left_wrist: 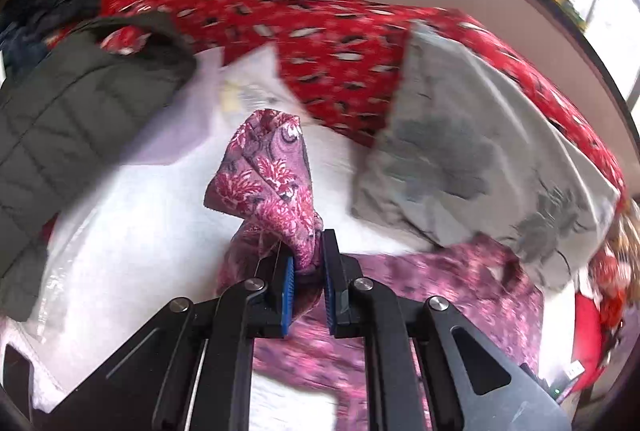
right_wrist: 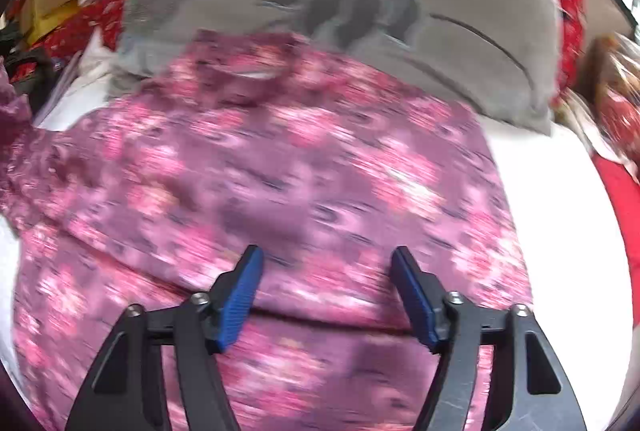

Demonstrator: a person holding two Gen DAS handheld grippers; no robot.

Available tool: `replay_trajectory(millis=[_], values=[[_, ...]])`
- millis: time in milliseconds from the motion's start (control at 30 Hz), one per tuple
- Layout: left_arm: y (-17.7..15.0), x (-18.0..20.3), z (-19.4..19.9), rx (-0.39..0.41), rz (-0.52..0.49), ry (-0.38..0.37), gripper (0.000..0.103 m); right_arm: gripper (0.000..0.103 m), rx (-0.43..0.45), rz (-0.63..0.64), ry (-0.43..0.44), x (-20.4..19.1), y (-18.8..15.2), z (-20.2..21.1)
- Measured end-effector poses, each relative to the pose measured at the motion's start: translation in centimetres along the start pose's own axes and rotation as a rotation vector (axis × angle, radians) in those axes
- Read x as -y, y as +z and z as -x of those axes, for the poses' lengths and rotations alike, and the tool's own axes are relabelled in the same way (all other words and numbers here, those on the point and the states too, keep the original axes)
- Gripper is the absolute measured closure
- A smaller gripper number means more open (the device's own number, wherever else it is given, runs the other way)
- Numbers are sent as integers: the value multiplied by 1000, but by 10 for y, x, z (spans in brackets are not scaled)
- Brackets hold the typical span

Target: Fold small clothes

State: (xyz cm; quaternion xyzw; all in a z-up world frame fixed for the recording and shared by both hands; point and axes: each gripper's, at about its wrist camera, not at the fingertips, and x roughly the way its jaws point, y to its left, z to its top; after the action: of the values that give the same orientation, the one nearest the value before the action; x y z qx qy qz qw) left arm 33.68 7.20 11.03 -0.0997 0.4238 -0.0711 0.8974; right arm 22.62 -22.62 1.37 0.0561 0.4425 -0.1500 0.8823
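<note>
We work over a white bed sheet (left_wrist: 132, 231) crowded with laundry. Our left gripper (left_wrist: 310, 271) has its blue pads pinched tight on a bunched fold of the pink floral garment (left_wrist: 272, 183), which rises toward 12 o'clock. Our right gripper (right_wrist: 326, 295) hangs with its jaws spread wide and holding nothing above the same garment (right_wrist: 280, 171) spread flat, a grey printed cloth (right_wrist: 360, 3) lying at 12 o'clock beyond it.

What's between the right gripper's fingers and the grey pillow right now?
Only the pink floral garment: in the right wrist view it spreads from under the open right gripper up to the grey pillow, overlapping its lower edge.
</note>
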Motion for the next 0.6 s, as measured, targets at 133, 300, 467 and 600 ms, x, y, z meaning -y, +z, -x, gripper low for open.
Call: replay_trajectory(millis=[133,300,467,600], values=[[-9,47,5,-6,-61,-45,93,7,10,-86,49,28,-11,-4],[-25,108,3,-29,-126,-107,93,2,34,-74,52,30,-17,-3],[-59,173,-17,-103,-192,-159,93,0,50,-101,104,33,-18,-3],[-95,216,-44,-178,-252,-164,93,0,59,-105,112,38,-20,-2]])
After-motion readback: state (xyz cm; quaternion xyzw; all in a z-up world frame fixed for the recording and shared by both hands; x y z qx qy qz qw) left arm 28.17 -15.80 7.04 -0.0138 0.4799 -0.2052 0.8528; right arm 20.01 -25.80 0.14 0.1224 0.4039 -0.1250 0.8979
